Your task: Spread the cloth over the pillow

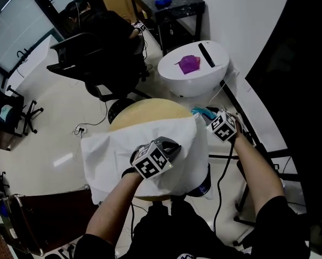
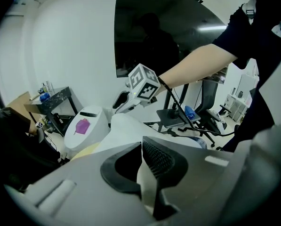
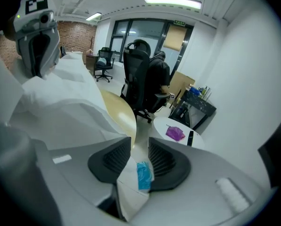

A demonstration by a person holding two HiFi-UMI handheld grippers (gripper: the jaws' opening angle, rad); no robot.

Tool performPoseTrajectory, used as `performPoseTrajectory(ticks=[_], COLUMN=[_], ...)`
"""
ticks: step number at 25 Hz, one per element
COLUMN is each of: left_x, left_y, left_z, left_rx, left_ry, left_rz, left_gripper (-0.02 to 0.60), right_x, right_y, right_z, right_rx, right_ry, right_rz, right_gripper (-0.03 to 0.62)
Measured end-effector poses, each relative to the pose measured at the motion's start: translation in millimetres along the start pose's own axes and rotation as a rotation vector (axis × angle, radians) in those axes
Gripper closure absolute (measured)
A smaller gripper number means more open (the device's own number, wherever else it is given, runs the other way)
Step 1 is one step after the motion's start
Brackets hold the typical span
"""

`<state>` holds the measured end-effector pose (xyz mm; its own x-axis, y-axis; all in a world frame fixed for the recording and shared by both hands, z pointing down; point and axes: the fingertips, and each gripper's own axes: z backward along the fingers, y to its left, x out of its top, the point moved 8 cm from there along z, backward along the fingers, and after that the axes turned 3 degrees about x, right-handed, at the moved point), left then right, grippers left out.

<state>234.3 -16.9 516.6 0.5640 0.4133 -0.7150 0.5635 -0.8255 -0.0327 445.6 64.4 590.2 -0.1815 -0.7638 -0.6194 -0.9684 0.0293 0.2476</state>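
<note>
A white cloth (image 1: 112, 155) lies rumpled over a round tan tabletop (image 1: 150, 112); the bulk under it reads as the pillow, but I cannot separate the two. My left gripper (image 1: 173, 144) rests on the cloth's middle and is shut on a fold of it (image 2: 147, 182). At the cloth's far right corner my right gripper (image 1: 206, 117) has its jaws apart. That corner, with a blue tag (image 3: 143, 175), lies loose in the gap between the pads (image 3: 161, 160). In the right gripper view the cloth (image 3: 65, 107) spreads to the left.
A white round side table (image 1: 217, 77) stands beyond, bearing a purple object (image 1: 189, 64) and a black remote (image 1: 206, 54). A black office chair (image 1: 96, 58) is at the far left, a black desk (image 1: 171, 7) behind it. Cables trail on the floor at right.
</note>
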Motion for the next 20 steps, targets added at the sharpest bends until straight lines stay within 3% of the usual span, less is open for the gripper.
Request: performPoseTrajectory(ticks=[8,12,14,17,20], left_x=[-2,18,23,13,-8], left_y=[1,-28,-48,-70,-73], left_z=[31,46,44,27,8], left_rx=[0.059,0.001,-0.011,0.009,0.043], left_ry=[-0.030,-0.034,0.016,0.154,0.259], left_rz=[0.005,-0.059,-0.129,-0.242,-0.309], left_gripper=[0.581,0.416,0.383,0.319,0.323], right_x=[6,3,2,2,1], right_y=[41,73,89,117,142], right_z=[84,103,110,120,128], right_rx=[0.044,0.044,0.045,0.066,0.083], right_ry=[-0.171,-0.215,-0.232,-0.260,-0.277], right_rz=[-0.087,-0.105,-0.127,-0.154,-0.191], right_gripper=[0.464,0.464,0.464,0.464,0.464])
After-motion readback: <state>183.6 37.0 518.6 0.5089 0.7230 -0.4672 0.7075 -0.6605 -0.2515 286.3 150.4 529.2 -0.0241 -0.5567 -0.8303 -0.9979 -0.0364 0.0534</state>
